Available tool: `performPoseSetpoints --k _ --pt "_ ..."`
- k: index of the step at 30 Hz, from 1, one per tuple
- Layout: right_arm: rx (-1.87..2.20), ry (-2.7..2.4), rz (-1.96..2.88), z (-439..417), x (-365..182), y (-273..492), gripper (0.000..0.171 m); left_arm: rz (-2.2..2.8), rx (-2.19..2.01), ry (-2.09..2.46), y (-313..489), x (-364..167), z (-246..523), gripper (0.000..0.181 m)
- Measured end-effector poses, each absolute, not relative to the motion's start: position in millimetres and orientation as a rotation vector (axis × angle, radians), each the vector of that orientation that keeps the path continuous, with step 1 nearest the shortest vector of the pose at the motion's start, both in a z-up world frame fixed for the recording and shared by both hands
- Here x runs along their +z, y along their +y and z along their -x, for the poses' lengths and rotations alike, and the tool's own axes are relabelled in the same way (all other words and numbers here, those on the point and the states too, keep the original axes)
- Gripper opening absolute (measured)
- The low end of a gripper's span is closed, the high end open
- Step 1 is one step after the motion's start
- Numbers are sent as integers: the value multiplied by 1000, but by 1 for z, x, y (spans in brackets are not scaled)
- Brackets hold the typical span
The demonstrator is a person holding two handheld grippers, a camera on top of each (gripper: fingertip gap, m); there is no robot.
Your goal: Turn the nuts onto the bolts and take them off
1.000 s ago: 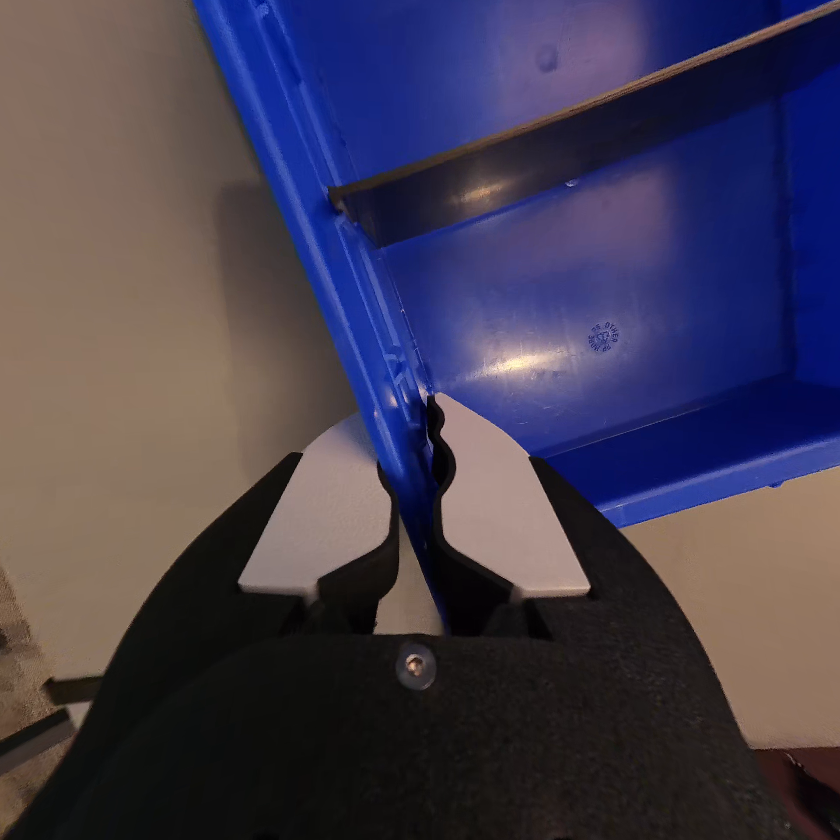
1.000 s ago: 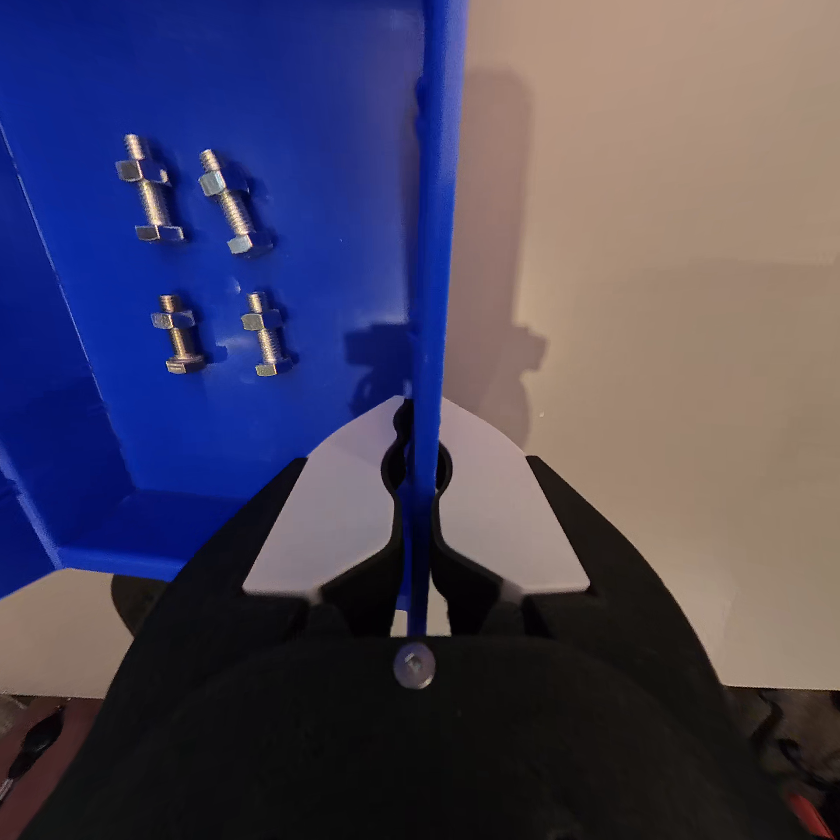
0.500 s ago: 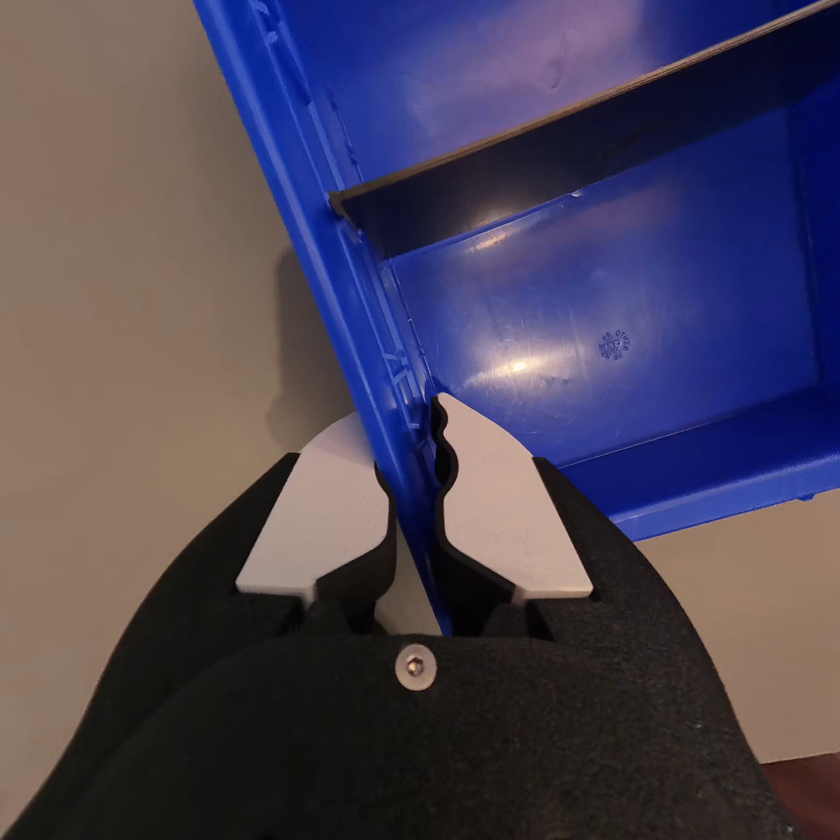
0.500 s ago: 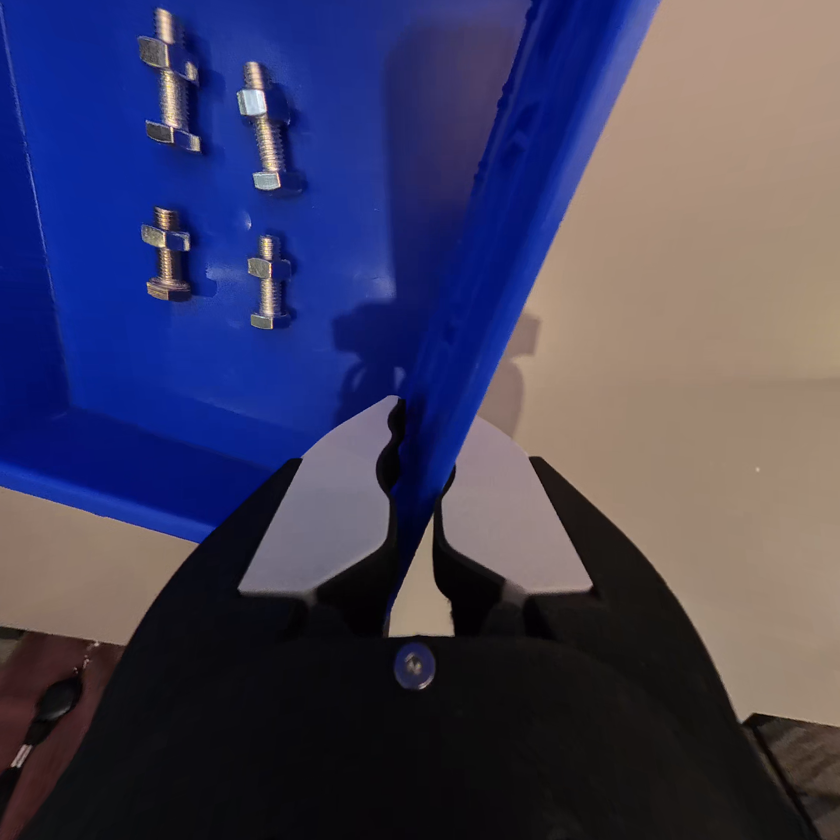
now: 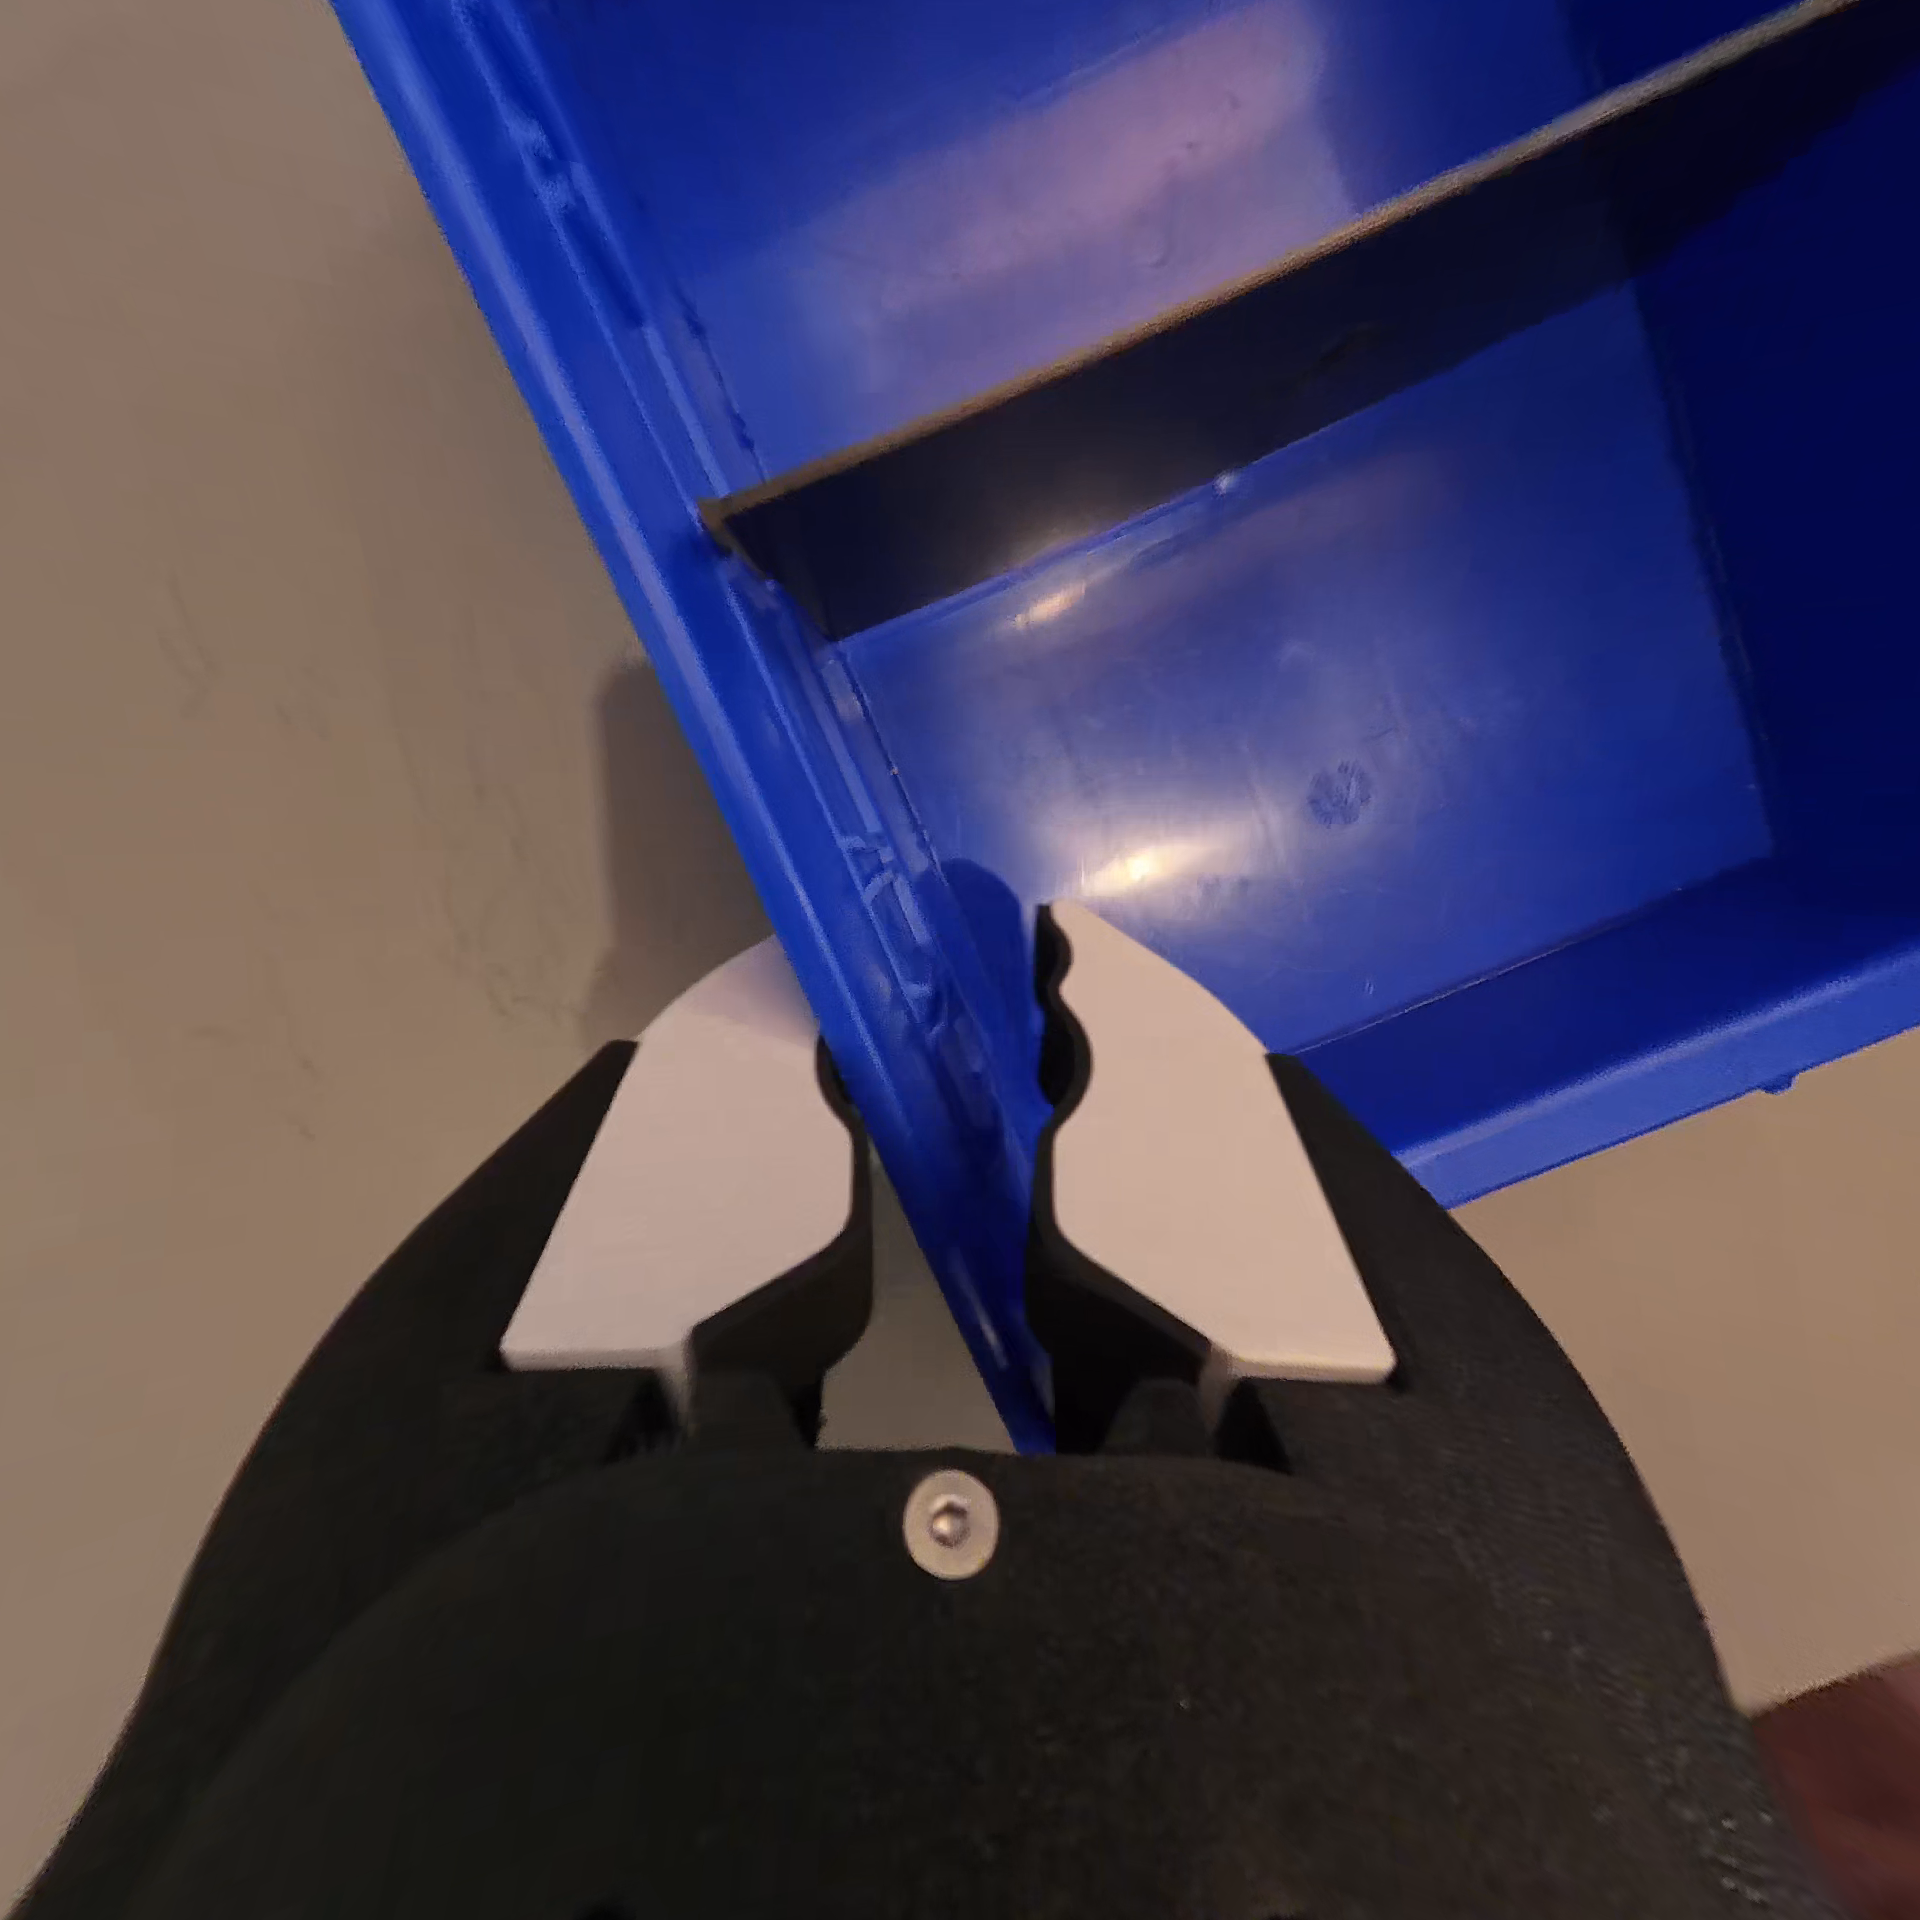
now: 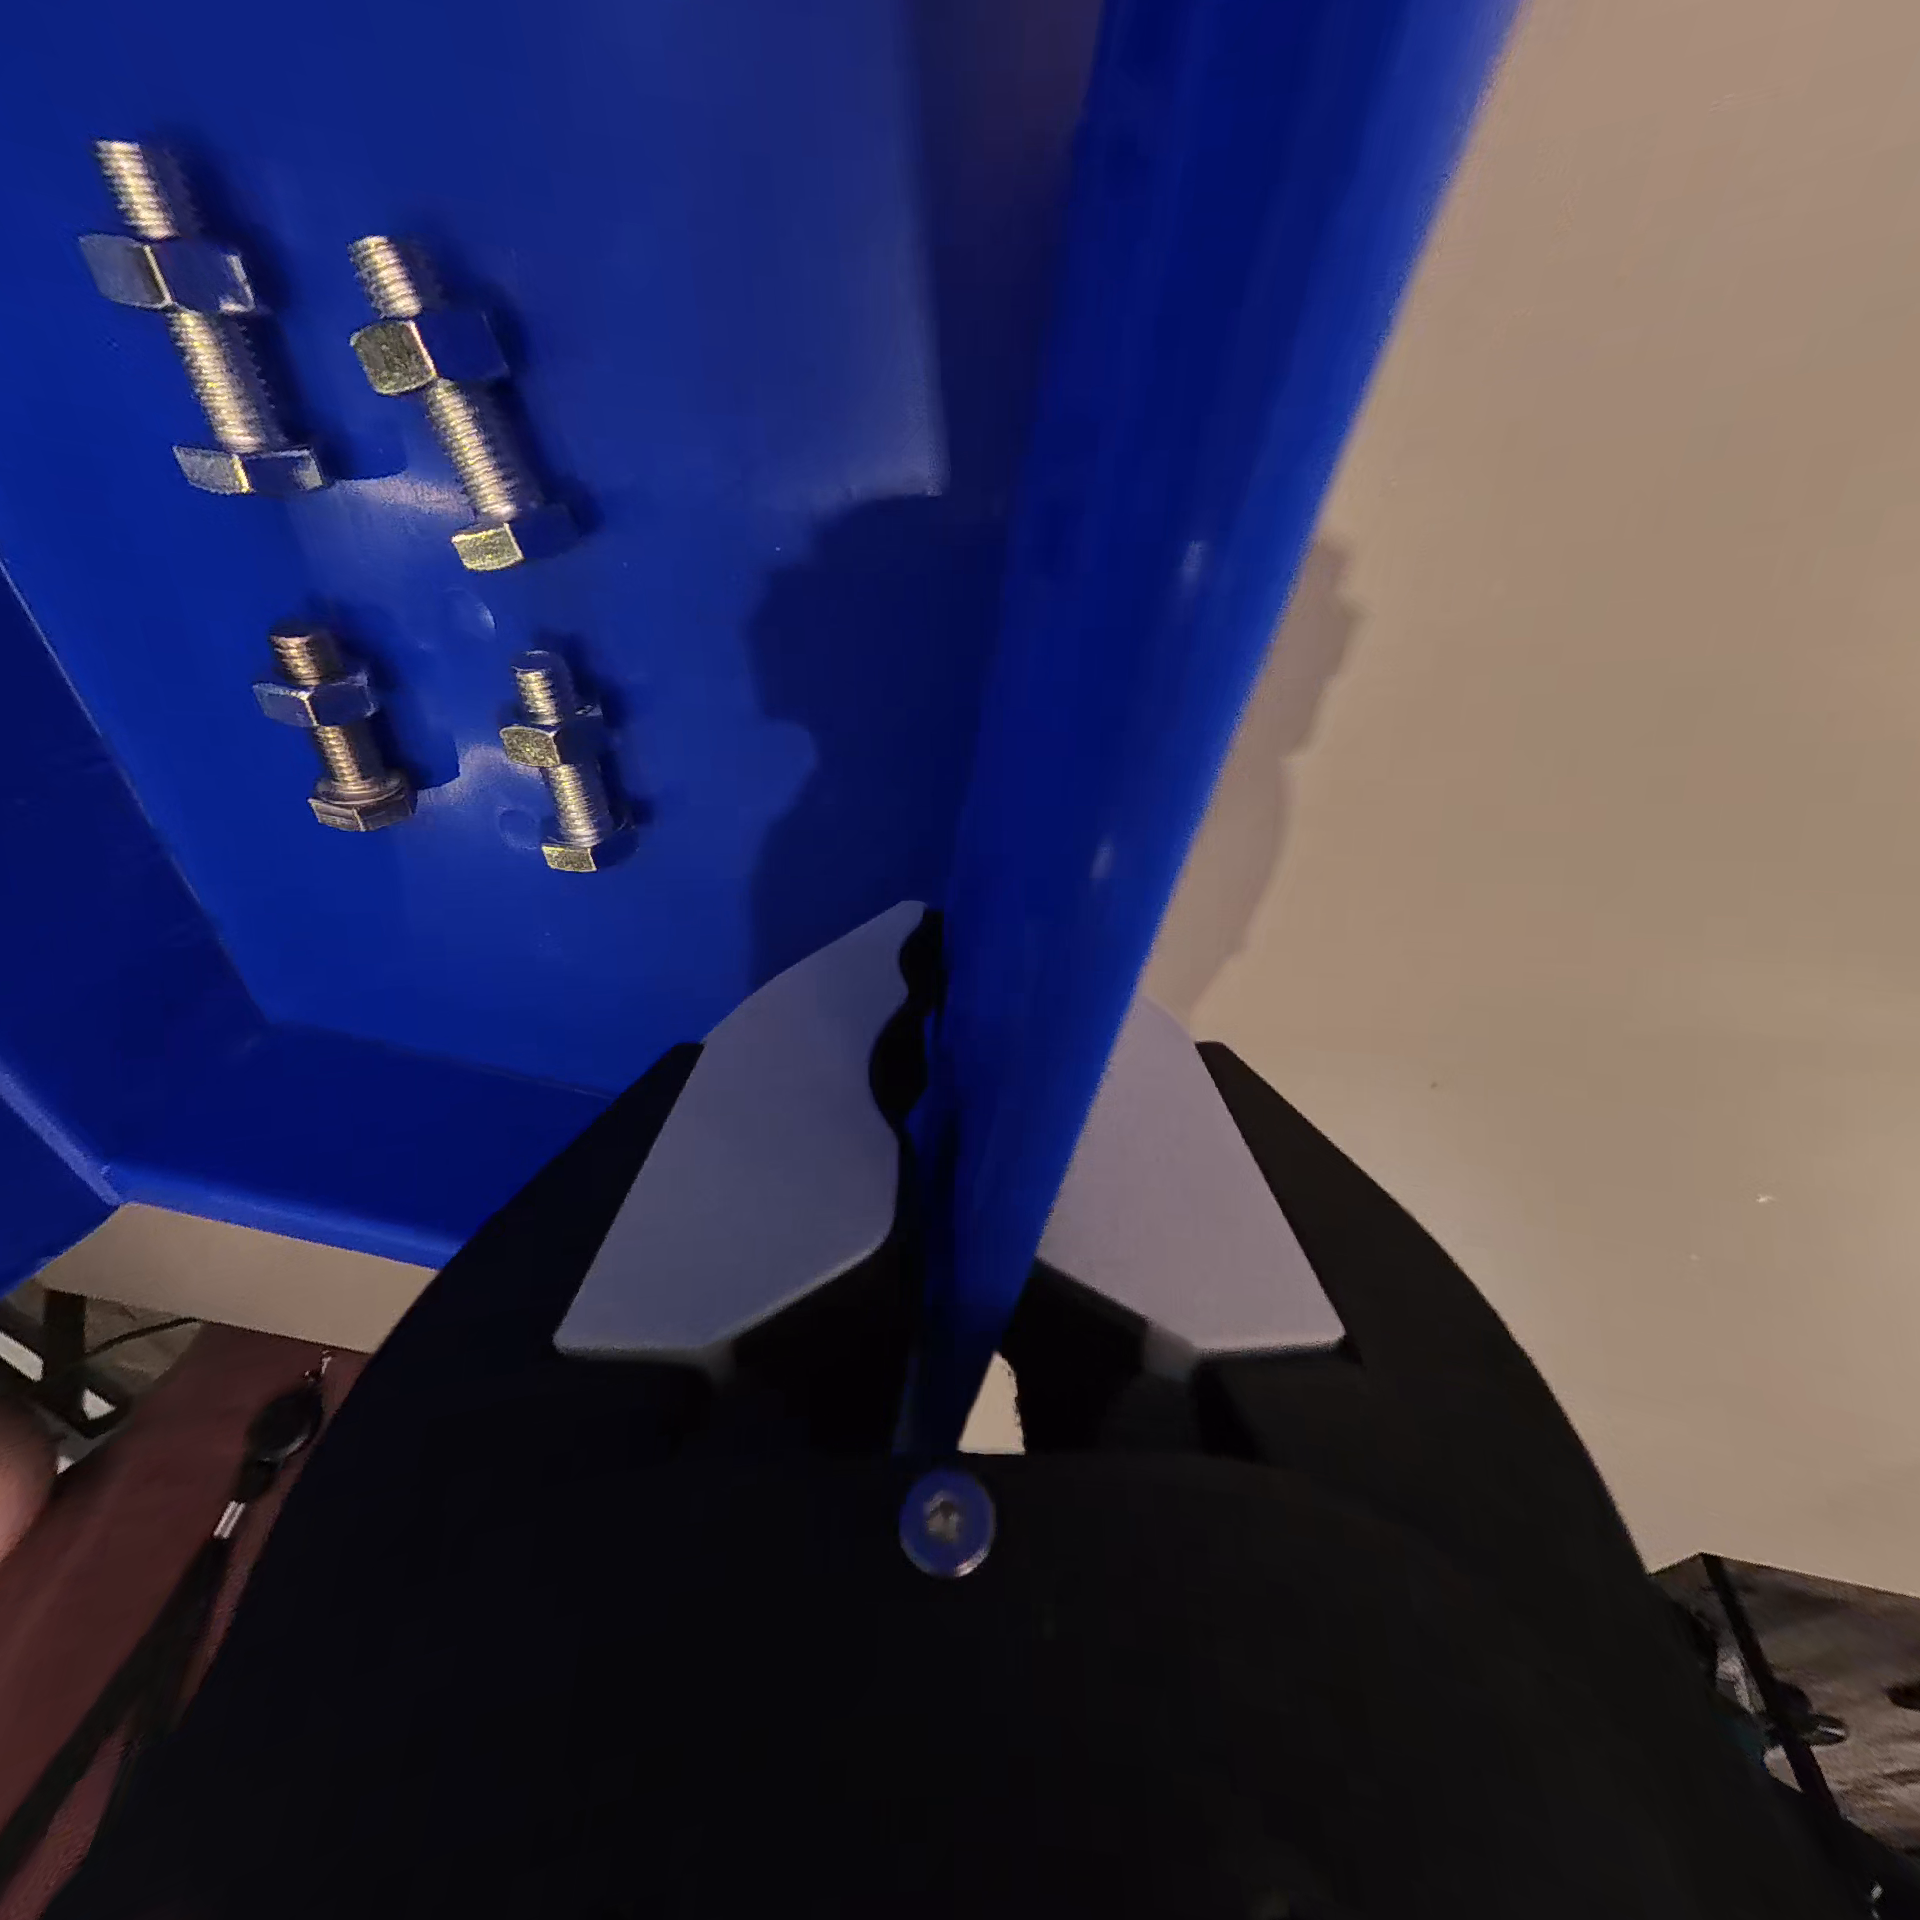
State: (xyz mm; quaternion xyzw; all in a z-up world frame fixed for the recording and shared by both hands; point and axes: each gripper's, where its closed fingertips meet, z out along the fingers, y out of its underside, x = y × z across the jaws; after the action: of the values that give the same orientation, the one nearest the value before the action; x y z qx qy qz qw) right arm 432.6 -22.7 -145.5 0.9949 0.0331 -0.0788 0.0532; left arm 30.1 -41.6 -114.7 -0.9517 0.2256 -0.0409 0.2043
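A blue plastic bin (image 5: 1351, 727) rests on a beige table (image 5: 260, 623). A black divider (image 5: 1247, 343) splits it, and the compartment nearest my left gripper holds nothing. In the right wrist view several steel bolts (image 6: 457, 416), each with a nut threaded on, lie on the bin's floor (image 6: 675, 312). My left gripper (image 5: 914, 925) straddles the bin's left wall. Its jaws are slightly parted and the right fingertip stands just off the wall. My right gripper (image 6: 1023, 935) straddles the right wall, jaws also loosened. That wall hides its right fingertip.
The table's front edge lies just below the bin in the right wrist view (image 6: 1558, 727). Below it are a black cable (image 6: 270, 1444) on a dark red surface and a dark perforated block (image 6: 1818, 1714) at the lower right. About 40 centimeters separates my left fingertips from my right.
Both pairs of jaws have widened around the bin walls. In the right wrist view the wall has tilted to the right and the bolts look nearer. The left view has shifted slightly.
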Motion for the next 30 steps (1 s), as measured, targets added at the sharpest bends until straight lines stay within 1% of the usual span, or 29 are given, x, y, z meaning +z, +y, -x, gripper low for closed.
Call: performPoseSetpoints --k 2,4,5,7,10,13,16,20,25,30 --pt "-258 89 -3025 -434 -146 -22 6 2536 -152 586 -33 -99 -31 41" --pt "-266 85 -3024 -438 -145 -22 6 2470 -169 570 -32 -80 -25 64" --pt "-273 88 -3016 -441 -145 -24 6 2446 -199 584 -35 -68 -23 69" --pt "-281 88 -3003 -449 -142 -28 6 2385 -254 591 -45 -41 -15 72" --pt "-282 95 -2982 -463 -133 -37 5 2312 -248 561 -57 -5 16 72" --pt "-216 96 -2980 -478 -113 -46 5 2280 -193 474 -68 15 63 70" --pt "-130 62 -3012 -492 -83 -50 4 2281 -187 376 -80 20 107 69" --pt "-113 20 -3070 -489 -32 -49 4 2323 -133 235 -97 10 166 68" --pt "-120 77 -3134 -439 26 -37 5 2359 -135 119 -113 -4 208 66" --pt "-211 216 -3158 -327 52 -14 4 2362 -144 81 -128 -8 226 65"
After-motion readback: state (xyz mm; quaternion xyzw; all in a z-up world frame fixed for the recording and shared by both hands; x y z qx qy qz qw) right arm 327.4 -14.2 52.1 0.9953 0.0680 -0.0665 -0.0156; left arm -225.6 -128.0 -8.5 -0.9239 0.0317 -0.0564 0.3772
